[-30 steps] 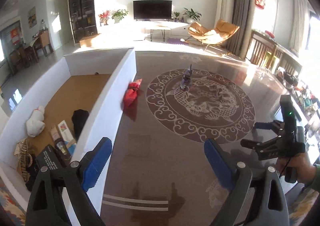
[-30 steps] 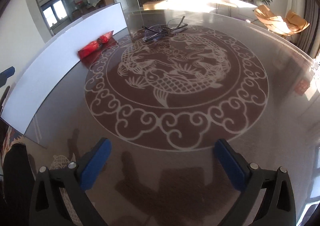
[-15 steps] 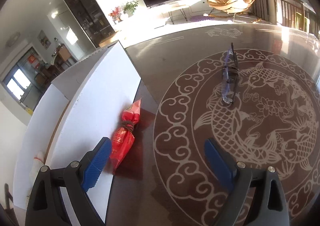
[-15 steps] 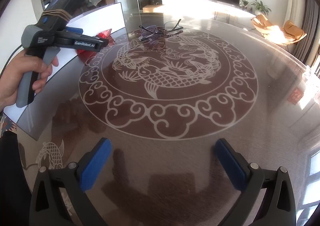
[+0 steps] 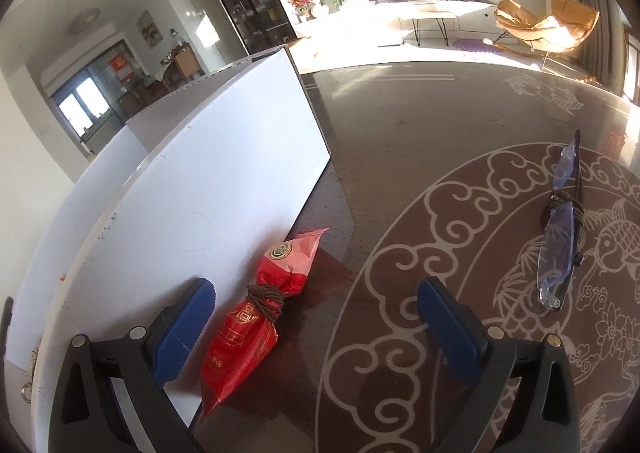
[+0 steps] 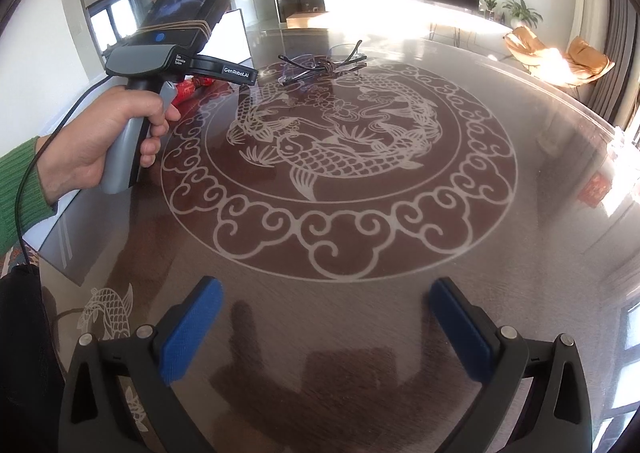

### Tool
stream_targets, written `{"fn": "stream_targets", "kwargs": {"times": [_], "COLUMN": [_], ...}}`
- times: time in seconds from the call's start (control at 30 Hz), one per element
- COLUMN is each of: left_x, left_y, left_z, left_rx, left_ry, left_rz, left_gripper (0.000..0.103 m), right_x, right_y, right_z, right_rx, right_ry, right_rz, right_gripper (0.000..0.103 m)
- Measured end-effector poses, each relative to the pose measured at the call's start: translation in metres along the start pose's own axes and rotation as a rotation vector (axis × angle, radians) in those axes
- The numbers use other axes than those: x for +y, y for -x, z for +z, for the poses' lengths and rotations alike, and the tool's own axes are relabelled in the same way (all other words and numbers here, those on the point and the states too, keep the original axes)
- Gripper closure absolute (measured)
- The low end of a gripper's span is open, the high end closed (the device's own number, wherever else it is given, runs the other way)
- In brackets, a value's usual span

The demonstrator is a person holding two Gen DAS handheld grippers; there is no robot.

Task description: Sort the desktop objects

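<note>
Left gripper (image 5: pixel 316 303) opening over a red packet; right gripper (image 6: pixel 326 303) held wide and empty.

The left gripper's jaws are seen spreading, and nothing is pressed by its blue pads (image 5: pixel 182 327); the red packet (image 5: pixel 256 323), tied with brown cord, lies between them, close to the left pad and against the white box wall (image 5: pixel 208 209) just beside it. Ahead and to the right, folded glasses (image 5: pixel 560 241) rest on the patterned table (image 5: pixel 400 157). The right gripper's jaws are parted above bare tabletop, with the person's hand (image 6: pixel 100 141) and green sleeve (image 6: pixel 18 189) off to its left.
</note>
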State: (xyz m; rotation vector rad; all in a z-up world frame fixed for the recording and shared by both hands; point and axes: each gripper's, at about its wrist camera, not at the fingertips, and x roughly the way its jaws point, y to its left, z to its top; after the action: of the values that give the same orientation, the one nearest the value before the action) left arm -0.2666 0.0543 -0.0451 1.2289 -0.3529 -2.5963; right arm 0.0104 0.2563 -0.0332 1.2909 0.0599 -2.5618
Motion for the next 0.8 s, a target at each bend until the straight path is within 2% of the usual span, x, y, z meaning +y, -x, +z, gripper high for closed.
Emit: {"fn": "stream_targets", "kwargs": {"times": [0.17,0.27,0.3,0.33,0.37,0.4,0.47,0.5,0.53,0.67,0.8], "left_x": [0.016,0.021,0.025,0.033,0.040,0.042,0.046,0.049,0.052,0.060,0.071], "left_y": [-0.015,-0.017,-0.019,-0.023,-0.021,-0.017,-0.010,-0.006,-0.002,0.026,0.058], "left_z": [0.008,0.008,0.007,0.004,0.001,-0.001,-0.006,-0.010,-0.014,-0.052,-0.093], "left_rx": [0.060,0.071,0.083,0.110,0.098,0.076,0.050,0.043,0.041,-0.003,-0.007], "left_ry": [0.030,0.021,0.044,0.104,0.141,0.128,0.118,0.111,0.108,0.069,0.046], "left_rz": [-0.137,-0.185,-0.231,-0.309,-0.316,-0.299,-0.308,-0.314,-0.326,-0.340,-0.362], "left_gripper": [0.000,0.000,0.006,0.016,0.023,0.038,0.059,0.080,0.084,0.084,0.084], "right_x": [0.000,0.000,0.000,0.000,0.000,0.000,0.000,0.000,0.000,0.002,0.008], "right_y": [0.000,-0.001,-0.001,-0.001,-0.001,-0.001,-0.001,-0.001,-0.001,-0.002,-0.004], "right_z": [-0.001,-0.002,-0.002,-0.001,-0.001,-0.001,-0.001,-0.002,-0.002,-0.002,-0.003], "right_rx": [-0.002,-0.002,-0.001,-0.001,-0.001,-0.002,-0.002,-0.002,-0.002,0.001,0.013], "right_ry": [-0.002,-0.002,-0.001,-0.001,-0.002,-0.002,-0.003,-0.003,-0.003,0.004,0.025], "right_rz": [0.003,0.002,0.001,0.001,0.002,0.003,0.004,0.004,0.003,-0.006,-0.037], "right_gripper": [0.000,0.000,0.000,0.000,0.000,0.000,0.000,0.000,0.000,0.000,0.000]}}
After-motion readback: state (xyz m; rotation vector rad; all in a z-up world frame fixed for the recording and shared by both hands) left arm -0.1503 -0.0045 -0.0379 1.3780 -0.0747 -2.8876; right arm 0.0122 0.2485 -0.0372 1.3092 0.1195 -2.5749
